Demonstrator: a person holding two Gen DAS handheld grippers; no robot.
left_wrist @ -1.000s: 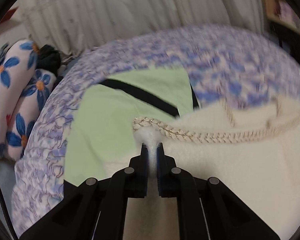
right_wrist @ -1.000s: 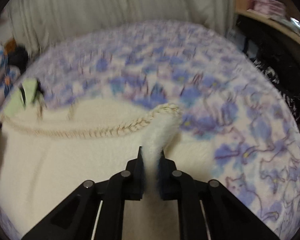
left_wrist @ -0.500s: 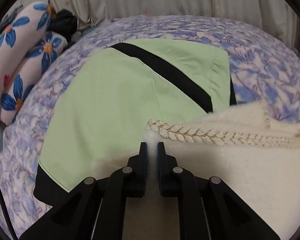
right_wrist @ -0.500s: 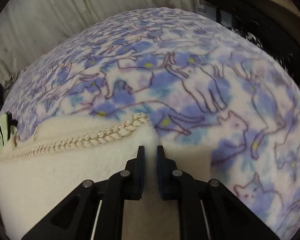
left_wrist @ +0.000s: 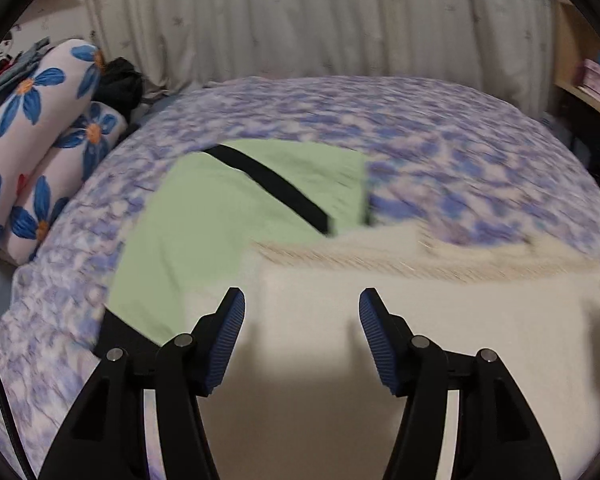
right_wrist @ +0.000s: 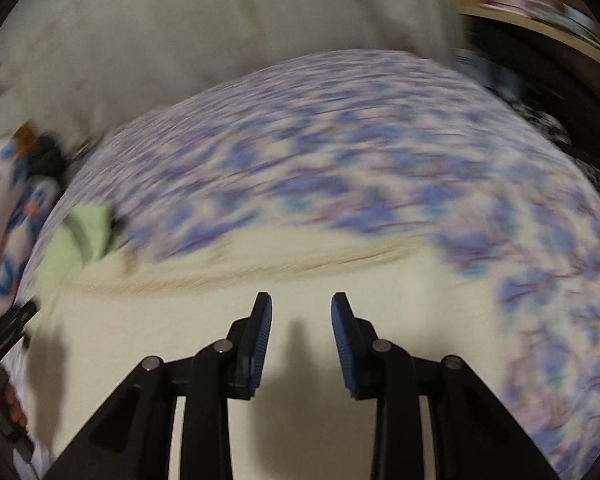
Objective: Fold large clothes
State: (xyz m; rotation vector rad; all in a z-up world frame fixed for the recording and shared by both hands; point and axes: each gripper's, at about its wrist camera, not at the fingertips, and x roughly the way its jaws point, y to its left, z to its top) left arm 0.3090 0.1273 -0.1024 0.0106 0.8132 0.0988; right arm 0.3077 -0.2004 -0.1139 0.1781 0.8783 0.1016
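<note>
Seen from the left wrist: left tongs (left_wrist: 302,300) opening, jaws wide apart, nothing between the blue pads (left_wrist: 230,336). Below and beyond them, cream fleecy garment (left_wrist: 420,340), lying flat on the bed (left_wrist: 440,152) and filling the lower right of the frame, its braided trim (left_wrist: 380,262) running blurred across the far edge. Partly under the cream piece on the left, a pale green garment (left_wrist: 220,216) with a black stripe (left_wrist: 272,182), spread at centre left. Underneath both, blue and purple patterned bedspread. At far left, two white pillows with blue flowers (left_wrist: 32,120), a dark bundle (left_wrist: 120,84) just behind them. Across the top, pale pleated curtain (left_wrist: 300,20); at the upper right edge, a shelf (left_wrist: 588,92).

Seen from the right wrist, heavily blurred: right tongs (right_wrist: 301,300) opening, jaws apart but narrower than the left pair, nothing held, blue pads (right_wrist: 260,344) over the cream garment (right_wrist: 400,312), which covers the lower middle of the frame. Trim edge (right_wrist: 260,274) streaked across the centre. Green garment (right_wrist: 76,236) peeking out at middle left. Bedspread (right_wrist: 340,160) above and to the right. At the lower left edge, the other tongs' black frame (right_wrist: 8,328) and fingers of a hand (right_wrist: 14,408).
</note>
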